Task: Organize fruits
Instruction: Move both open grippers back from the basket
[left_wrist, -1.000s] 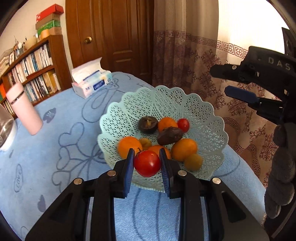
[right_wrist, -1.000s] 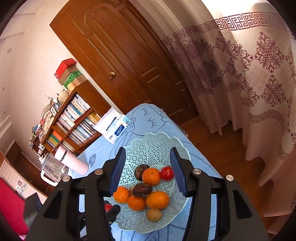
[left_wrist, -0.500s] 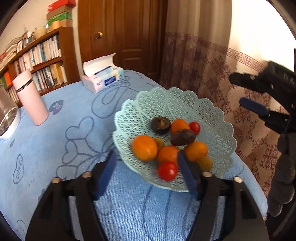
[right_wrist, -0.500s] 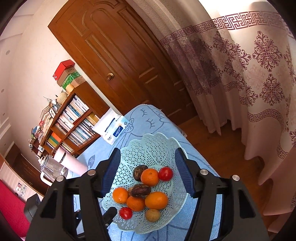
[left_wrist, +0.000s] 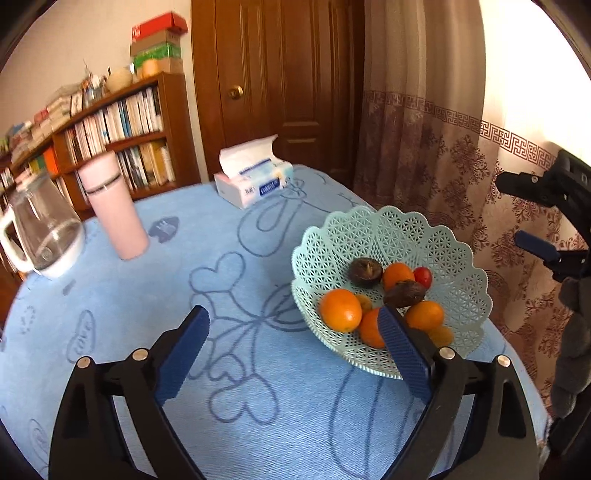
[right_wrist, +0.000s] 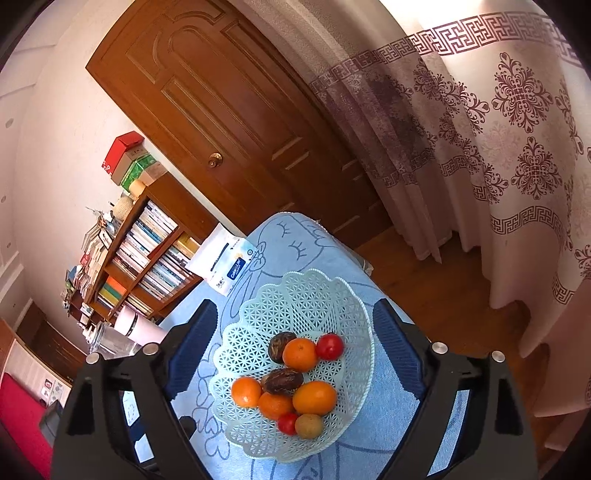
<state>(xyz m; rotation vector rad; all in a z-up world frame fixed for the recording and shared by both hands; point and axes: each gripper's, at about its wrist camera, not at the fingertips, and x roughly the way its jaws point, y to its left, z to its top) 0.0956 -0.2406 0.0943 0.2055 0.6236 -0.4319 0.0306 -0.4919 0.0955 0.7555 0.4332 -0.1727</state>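
Note:
A pale green lattice basket (left_wrist: 443, 240) (right_wrist: 295, 302) stands on the blue tablecloth and holds several oranges (left_wrist: 340, 310), two dark brown fruits (left_wrist: 365, 272) and red tomatoes (right_wrist: 329, 346). One tomato (right_wrist: 287, 423) lies at the basket's near rim beside a small tan fruit (right_wrist: 308, 425). My left gripper (left_wrist: 295, 343) is open and empty, low over the cloth just left of the basket. My right gripper (right_wrist: 293, 354) is open and empty, high above the basket; it also shows at the right edge of the left wrist view (left_wrist: 532, 221).
A tissue box (left_wrist: 255, 181), a pink tumbler (left_wrist: 114, 210) and a glass jug (left_wrist: 44, 236) stand at the back of the table. A bookshelf (left_wrist: 110, 129), a wooden door and curtains lie behind. The table edge drops off right of the basket.
My left gripper opened and released the tomato onto the basket's near rim, then pulled back and swung left. My right gripper opened a little wider and stayed above the basket.

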